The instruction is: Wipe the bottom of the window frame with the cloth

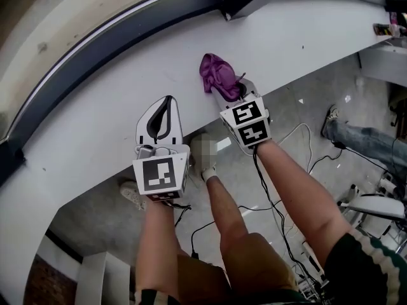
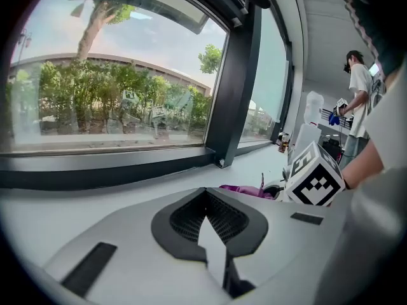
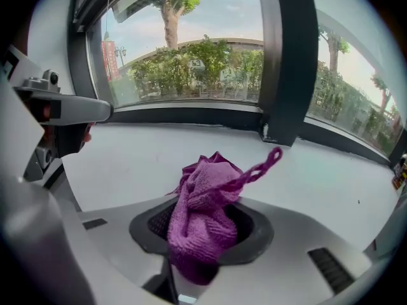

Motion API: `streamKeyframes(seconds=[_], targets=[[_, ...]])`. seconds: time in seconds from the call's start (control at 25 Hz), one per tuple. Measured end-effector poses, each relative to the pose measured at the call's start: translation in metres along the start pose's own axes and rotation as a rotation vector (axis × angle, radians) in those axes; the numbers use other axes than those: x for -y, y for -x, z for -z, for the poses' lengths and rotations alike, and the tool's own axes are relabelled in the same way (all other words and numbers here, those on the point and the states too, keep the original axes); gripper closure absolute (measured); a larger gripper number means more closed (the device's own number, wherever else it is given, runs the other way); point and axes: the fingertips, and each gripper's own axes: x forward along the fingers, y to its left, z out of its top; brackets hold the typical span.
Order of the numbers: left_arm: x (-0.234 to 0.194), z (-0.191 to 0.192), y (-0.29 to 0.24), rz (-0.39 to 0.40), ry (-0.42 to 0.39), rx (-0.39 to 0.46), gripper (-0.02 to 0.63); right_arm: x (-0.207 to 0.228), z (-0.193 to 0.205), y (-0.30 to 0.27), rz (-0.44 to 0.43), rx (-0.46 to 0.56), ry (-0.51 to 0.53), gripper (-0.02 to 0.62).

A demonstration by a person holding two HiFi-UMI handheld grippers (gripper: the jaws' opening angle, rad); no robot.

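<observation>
Right gripper [image 1: 230,93] pinches the bunched purple cloth [image 1: 215,74] over the white sill [image 1: 305,43], near the dark window frame [image 1: 127,27]. Left gripper [image 1: 164,107]: jaws pressed together, nothing between, alongside over sill

Centre of the head view: the lower end of the purple cloth [image 1: 218,76] is hidden inside the clamped jaws of the right gripper [image 1: 234,93]. In the left gripper view, the left gripper [image 2: 206,202], jaws together, blocks all but a strip of the cloth at centre right. A bystander's leg [image 1: 359,135] is cut off by the head view's right edge. Items [image 2: 282,142] far along the sill [image 2: 254,170] are too small to identify.
</observation>
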Motion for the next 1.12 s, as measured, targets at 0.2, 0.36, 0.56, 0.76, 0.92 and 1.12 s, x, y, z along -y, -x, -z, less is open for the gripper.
streamKeyframes(seconds=[0.2, 0.36, 0.56, 0.76, 0.92, 1.12], targets=[[-0.028, 0.003, 0.022, -0.03, 0.018, 0.008, 0.6, -0.042, -0.013, -0.011, -0.034, -0.01, 0.021, 0.442], [-0.048, 0.009, 0.036, -0.048, 0.032, 0.002, 0.6, -0.07, -0.022, -0.019, -0.055, -0.011, 0.037, 0.442], [-0.069, 0.016, 0.052, -0.068, 0.036, 0.008, 0.6, -0.101, -0.03, -0.028, -0.072, 0.003, 0.05, 0.442], [-0.09, 0.019, 0.072, -0.091, 0.038, 0.016, 0.6, -0.133, -0.037, -0.034, -0.098, 0.005, 0.077, 0.442], [-0.106, 0.02, 0.085, -0.114, 0.045, 0.023, 0.6, -0.153, -0.04, -0.039, -0.113, 0.005, 0.102, 0.442], [-0.127, 0.025, 0.105, -0.144, 0.069, 0.036, 0.6, -0.184, -0.042, -0.044, -0.138, -0.004, 0.132, 0.442]])
